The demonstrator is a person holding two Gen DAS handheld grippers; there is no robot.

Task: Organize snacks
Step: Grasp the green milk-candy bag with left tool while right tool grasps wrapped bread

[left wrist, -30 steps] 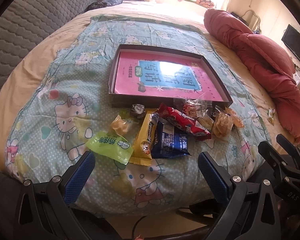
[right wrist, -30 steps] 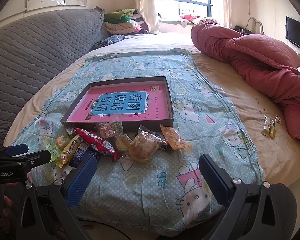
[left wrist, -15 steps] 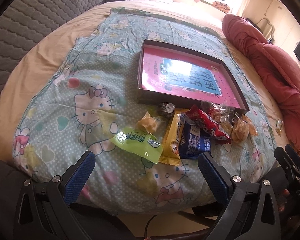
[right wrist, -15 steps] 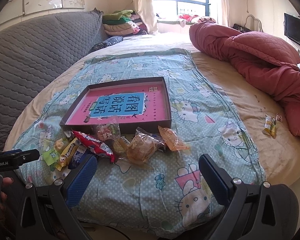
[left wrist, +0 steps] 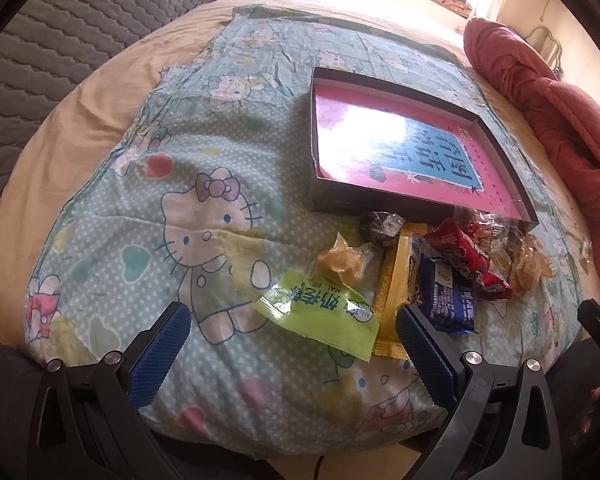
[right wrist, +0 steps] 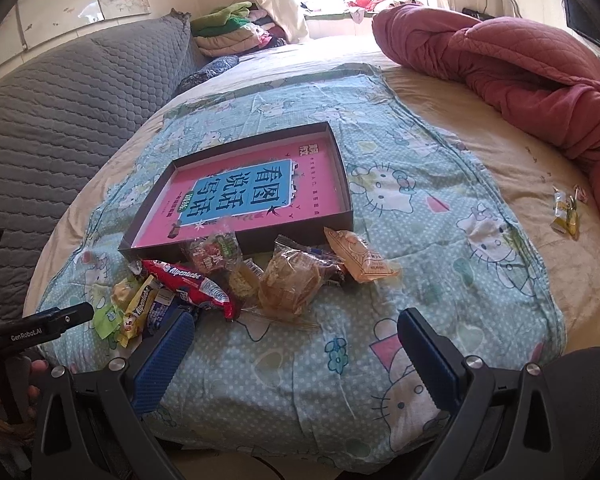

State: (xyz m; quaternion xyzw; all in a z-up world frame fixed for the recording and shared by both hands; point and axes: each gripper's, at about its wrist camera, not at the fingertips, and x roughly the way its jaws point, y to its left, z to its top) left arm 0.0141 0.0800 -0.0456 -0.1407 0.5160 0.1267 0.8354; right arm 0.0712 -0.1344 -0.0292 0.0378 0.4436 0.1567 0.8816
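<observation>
Here, one box [right wrist: 244, 184] (shallow), one green packet [left wrist: 320, 312], two tongs.

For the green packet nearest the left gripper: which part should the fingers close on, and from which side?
Grip the green packet at its near lower corner, coming from the front with the open left gripper. It lies flat on the bedspread; that free edge faces the fingers, while its far end abuts the other snacks.

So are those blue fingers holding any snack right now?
No. Both the left gripper and right gripper are open and empty, short of the snack pile.
</observation>
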